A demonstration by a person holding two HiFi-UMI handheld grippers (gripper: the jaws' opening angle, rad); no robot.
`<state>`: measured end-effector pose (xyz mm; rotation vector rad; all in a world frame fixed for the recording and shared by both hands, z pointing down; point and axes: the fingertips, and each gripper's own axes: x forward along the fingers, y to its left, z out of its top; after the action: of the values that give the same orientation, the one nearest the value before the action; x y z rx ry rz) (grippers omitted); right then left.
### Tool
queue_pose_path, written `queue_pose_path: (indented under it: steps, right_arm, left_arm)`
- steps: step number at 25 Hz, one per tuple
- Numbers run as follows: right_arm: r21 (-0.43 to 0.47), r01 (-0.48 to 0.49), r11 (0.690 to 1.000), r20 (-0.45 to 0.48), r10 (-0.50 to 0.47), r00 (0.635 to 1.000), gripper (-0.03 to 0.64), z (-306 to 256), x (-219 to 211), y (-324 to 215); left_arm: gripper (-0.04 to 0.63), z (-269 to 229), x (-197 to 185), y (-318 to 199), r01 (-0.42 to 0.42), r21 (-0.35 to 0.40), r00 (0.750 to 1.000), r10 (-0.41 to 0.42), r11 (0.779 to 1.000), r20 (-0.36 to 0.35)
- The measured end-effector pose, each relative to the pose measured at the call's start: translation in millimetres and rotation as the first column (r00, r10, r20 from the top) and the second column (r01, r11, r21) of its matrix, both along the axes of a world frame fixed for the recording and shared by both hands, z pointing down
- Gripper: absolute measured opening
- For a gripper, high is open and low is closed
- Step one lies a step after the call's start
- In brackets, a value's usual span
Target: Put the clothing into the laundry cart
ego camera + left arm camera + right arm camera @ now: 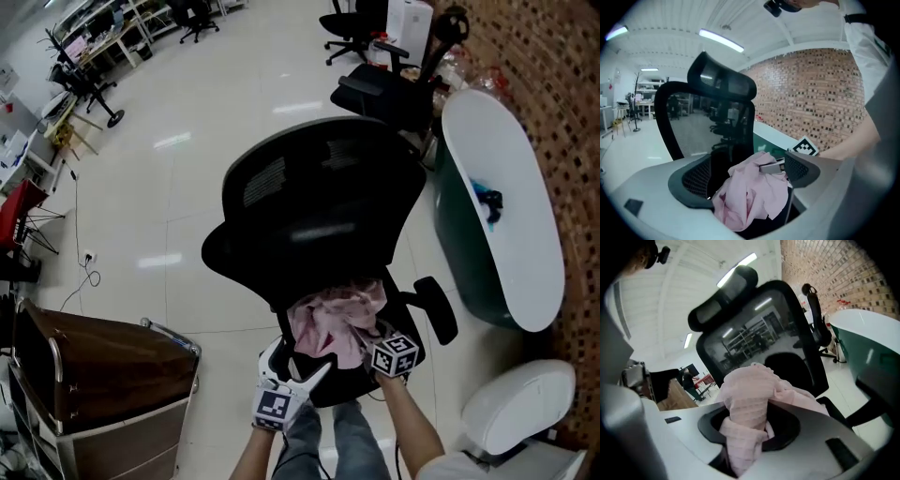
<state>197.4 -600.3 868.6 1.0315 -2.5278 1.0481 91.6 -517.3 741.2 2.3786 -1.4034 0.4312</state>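
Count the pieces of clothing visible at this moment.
1: a pink garment, bunched over the seat of the black office chair and clamped in the right gripper. Others may be hidden under it.

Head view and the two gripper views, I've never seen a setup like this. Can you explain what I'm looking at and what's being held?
There is no robot here. A person holds a hand tool with two jaws in each hand. The head view comes from a camera on the person's head, looking down at a black office chair. The other two views come from cameras riding on each tool, looking along its jaws. The cubes with square markers are part of the tools. The right gripper is shut on a pink garment, held over the chair's seat. The left gripper has its jaws apart, with the same cloth hanging between them. The brown cart at the head view's lower left is probably the laundry cart.
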Motion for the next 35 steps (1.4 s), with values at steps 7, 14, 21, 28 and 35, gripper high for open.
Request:
queue_pose_path:
  steps: [7, 14, 21, 28, 35]
  right_arm:
    - [0.245, -0.065, 0.967, 0.149, 0.029, 0.988, 0.147, -216.1, 4.4, 23.6]
    - [0.468, -0.192, 0.863, 0.306, 0.045, 0.951, 0.149, -412.3, 34.9, 44.3]
    - [0.574, -0.269, 0.774, 0.348, 0.066, 0.935, 0.149, -501.1, 57.3, 73.9]
    - [0.617, -0.170, 0.768, 0.318, -0.047, 0.947, 0.149, -510.6, 33.0, 79.2]
    - [0.659, 0.002, 0.752, 0.316, -0.280, 0.906, 0.149, -517.3, -34.6, 95.0]
  left_arm:
    - [0.479, -145.6, -37.4, 1.4, 0.159, 0.147, 0.979, -0.137, 0.976, -0.149]
    - [0.451, -255.0, -78.0, 17.0, 0.255, 0.319, 0.955, -0.187, 0.913, -0.230]
    - [0.451, -347.9, -74.9, 45.1, 0.289, 0.478, 0.956, -0.221, 0.830, -0.193]
    - [0.451, -355.9, -86.4, 61.9, 0.355, 0.530, 0.933, -0.330, 0.770, -0.146]
    - [0.451, -350.1, -123.7, 109.2, 0.479, 0.523, 0.859, -0.500, 0.705, -0.112]
